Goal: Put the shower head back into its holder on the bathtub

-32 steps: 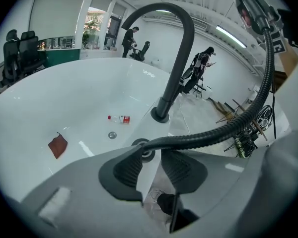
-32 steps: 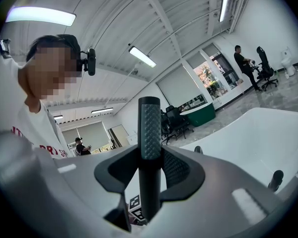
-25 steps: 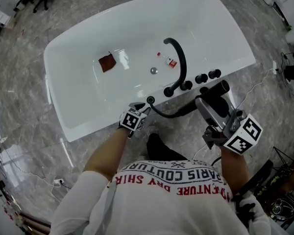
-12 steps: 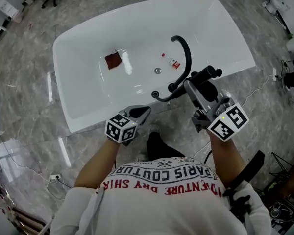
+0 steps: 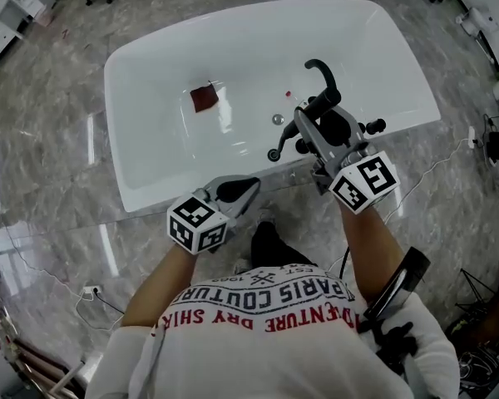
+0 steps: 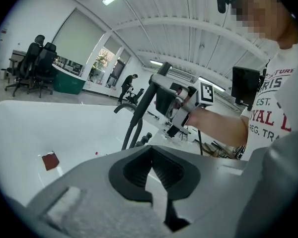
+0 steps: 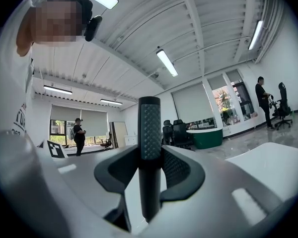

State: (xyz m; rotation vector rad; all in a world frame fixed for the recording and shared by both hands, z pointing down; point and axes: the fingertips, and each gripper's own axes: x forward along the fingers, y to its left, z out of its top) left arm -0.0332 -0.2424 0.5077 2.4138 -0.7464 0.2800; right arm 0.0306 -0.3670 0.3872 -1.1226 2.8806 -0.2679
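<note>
Shower head (image 5: pixel 320 105), a black stick with a dimpled grip, stands clamped between the right gripper's (image 5: pixel 306 130) jaws, above the near rim of the white bathtub (image 5: pixel 129 131) and close to the black taps (image 5: pixel 373 126). Left gripper (image 5: pixel 246 188) hangs just short of that rim, jaws pressed together on nothing

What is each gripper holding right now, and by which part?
Right gripper clamps the shower head on its shaft, at the dotted face's lower end. Left gripper is shut, empty.
</note>
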